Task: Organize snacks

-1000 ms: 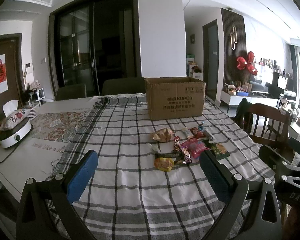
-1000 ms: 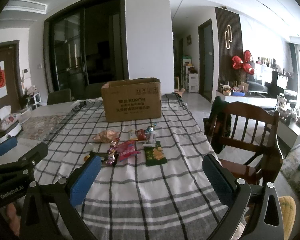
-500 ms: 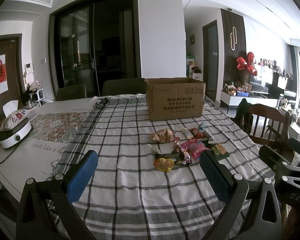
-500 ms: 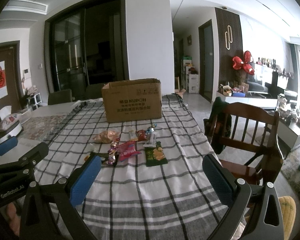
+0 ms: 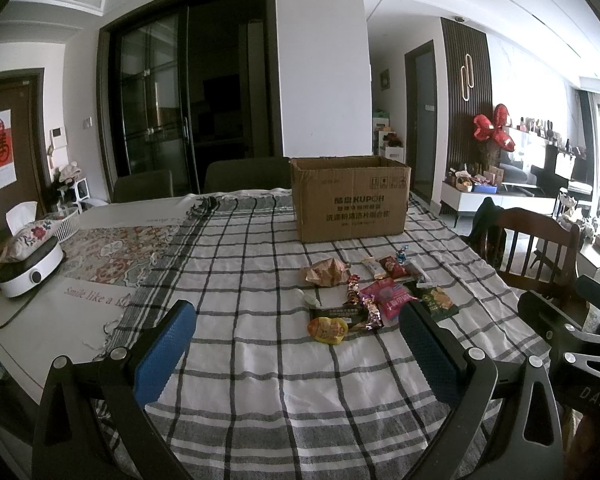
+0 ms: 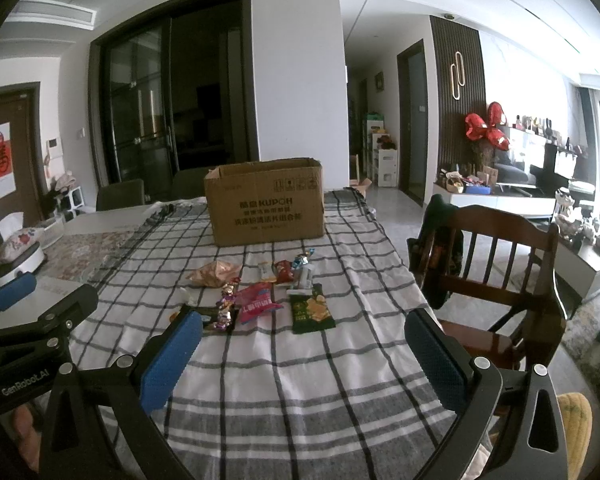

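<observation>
Left wrist view: left tool (image 5: 296, 354) hangs over the checked table (image 5: 236, 364), fingers wide apart, gripping nothing.
Snacks (image 5: 374, 296): loose pile at 1 o'clock, cardboard box (image 5: 350, 198) just behind.
Right wrist view: right tool (image 6: 304, 354) spread open too, empty; snacks (image 6: 260, 292) at 12 o'clock, wooden chair (image 6: 496, 280) at 3.

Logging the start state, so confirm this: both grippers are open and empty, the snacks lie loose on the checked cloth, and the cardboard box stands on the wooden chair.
One thing is wrong: the cardboard box stands on the checked cloth behind the snacks, not on the wooden chair, as the right wrist view shows. The left gripper and right gripper are open and empty.
</observation>
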Motion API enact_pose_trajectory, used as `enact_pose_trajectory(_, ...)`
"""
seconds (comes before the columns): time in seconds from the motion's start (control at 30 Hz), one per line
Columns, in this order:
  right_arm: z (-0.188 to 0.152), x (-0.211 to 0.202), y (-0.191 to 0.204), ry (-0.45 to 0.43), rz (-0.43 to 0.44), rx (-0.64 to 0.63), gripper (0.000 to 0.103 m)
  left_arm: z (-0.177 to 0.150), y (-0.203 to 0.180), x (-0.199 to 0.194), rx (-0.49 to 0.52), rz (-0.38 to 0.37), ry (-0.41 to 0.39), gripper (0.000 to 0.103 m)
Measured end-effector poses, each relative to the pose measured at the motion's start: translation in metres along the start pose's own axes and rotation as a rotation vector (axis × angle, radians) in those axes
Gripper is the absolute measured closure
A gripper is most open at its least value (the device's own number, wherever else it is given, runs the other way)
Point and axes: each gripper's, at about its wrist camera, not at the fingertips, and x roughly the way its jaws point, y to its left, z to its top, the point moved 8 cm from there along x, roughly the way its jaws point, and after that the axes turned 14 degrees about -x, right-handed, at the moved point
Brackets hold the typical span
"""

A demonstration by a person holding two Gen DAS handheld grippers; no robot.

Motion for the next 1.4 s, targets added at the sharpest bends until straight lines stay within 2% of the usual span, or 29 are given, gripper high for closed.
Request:
enact_pose_trajectory(1.07, -0.001, 0.002, -0.001, 0.000, 0.001, 0.002, 0.001, 0.002, -0.001, 0.001, 0.004, -0.001, -0.002, 0.000)
enact_pose_trajectory(1.23, 0.001, 0.002, 0.004, 0.009, -0.004, 0.002, 0.001, 0.006, -0.002, 0.005, 0.023, 0.020, 0.002, 0.000)
enact_pose_trajectory(1.4, -0.001, 0.013, 0.008, 0.031, 0.008, -0.014, 0.001, 0.010, -0.012, 0.019, 0.055, 0.006, 0.030, 0.000)
